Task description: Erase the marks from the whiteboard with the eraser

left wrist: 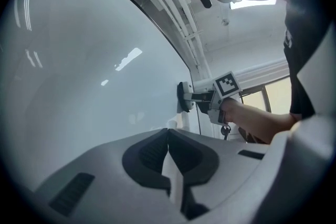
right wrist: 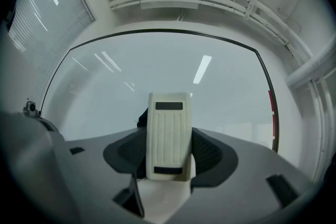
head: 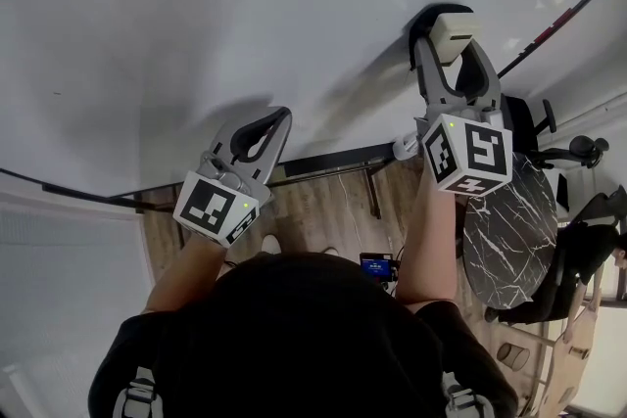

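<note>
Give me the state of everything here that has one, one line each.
eraser: gripped in the right claw, felt side against the whiteboard.
whiteboard: no marks visible in any view.
right claw: shut on the eraser.
left claw: shut, nothing between its jaws.

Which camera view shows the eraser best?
The right gripper view: the eraser sits central between the jaws, ribbed back fully visible. The head view shows only its top end; the left gripper view shows it small, side-on.
</note>
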{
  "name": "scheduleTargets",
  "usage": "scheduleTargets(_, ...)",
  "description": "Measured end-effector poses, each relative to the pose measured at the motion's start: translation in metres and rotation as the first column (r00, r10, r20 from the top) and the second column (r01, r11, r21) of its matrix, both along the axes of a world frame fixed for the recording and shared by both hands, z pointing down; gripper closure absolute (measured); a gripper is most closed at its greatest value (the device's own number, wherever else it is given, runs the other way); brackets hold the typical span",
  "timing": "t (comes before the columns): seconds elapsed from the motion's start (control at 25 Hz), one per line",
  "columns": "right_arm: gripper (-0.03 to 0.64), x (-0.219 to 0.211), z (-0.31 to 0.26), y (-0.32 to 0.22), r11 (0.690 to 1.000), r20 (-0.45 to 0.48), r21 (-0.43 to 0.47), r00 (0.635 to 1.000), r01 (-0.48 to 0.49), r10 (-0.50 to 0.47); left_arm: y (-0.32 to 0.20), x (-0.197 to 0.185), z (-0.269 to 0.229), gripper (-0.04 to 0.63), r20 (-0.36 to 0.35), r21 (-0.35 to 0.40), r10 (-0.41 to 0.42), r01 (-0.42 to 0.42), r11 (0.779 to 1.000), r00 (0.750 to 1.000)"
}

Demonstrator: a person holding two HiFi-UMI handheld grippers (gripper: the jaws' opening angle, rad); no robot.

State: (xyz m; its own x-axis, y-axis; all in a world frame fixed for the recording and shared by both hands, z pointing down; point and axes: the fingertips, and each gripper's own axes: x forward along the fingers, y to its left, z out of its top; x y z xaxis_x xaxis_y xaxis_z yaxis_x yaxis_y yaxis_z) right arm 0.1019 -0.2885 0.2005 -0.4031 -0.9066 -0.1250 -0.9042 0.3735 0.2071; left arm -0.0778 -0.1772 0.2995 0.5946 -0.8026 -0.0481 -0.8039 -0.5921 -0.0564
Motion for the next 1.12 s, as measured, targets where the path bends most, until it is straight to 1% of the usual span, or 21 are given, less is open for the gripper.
scheduleTargets(0.12,0.365,-0.009,0.000,0.013,1.000,-0.010,0.000,1.000,0.029,-0.029,-0.001,-0.009,-0.011,0.591,0.000,0.019,-0.028,0.028,0.999,1.000)
scheduleTargets(0.32,0.365,-0.040,0.005,0.040,0.996,-0.035,-0.001,0.995,0.094,-0.094,0.003,-0.022,-0.019,0.591,0.003,0.043,-0.061,0.061,0.997,0.998)
scheduleTargets(0.48,0.365,-0.066,-0.003,0.037,0.991,-0.051,-0.007,0.990,0.134,-0.134,-0.007,-0.030,-0.039,0.591,0.010,0.066,-0.083,0.082,0.994,0.996)
scheduleTargets(0.6,0.365,-0.076,-0.018,0.038,0.986,-0.062,0.002,0.984,0.165,-0.165,-0.010,-0.024,-0.058,0.591,0.023,0.081,-0.099,0.097,0.992,0.995)
scheduleTargets(0.72,0.365,-0.101,-0.012,0.046,0.980,-0.099,0.024,0.976,0.198,-0.195,-0.004,-0.028,-0.050,0.591,0.019,0.088,-0.114,0.112,0.990,0.993)
scheduleTargets(0.84,0.365,-0.131,0.002,0.048,0.979,-0.143,0.030,0.970,0.201,-0.195,0.004,-0.043,-0.034,0.591,0.010,0.090,-0.122,0.121,0.989,0.992)
scheduleTargets(0.92,0.365,-0.132,0.001,0.046,0.982,-0.147,0.034,0.973,0.187,-0.180,0.007,-0.045,-0.033,0.591,0.011,0.088,-0.124,0.123,0.989,0.992)
scheduleTargets(1.08,0.365,-0.098,-0.020,0.041,0.983,-0.116,0.026,0.977,0.184,-0.180,0.010,-0.020,-0.050,0.591,0.025,0.083,-0.129,0.126,0.989,0.991)
scheduleTargets(1.12,0.365,-0.093,-0.020,0.037,0.984,-0.111,0.026,0.979,0.176,-0.172,0.010,-0.020,-0.049,0.591,0.025,0.081,-0.128,0.125,0.989,0.991)
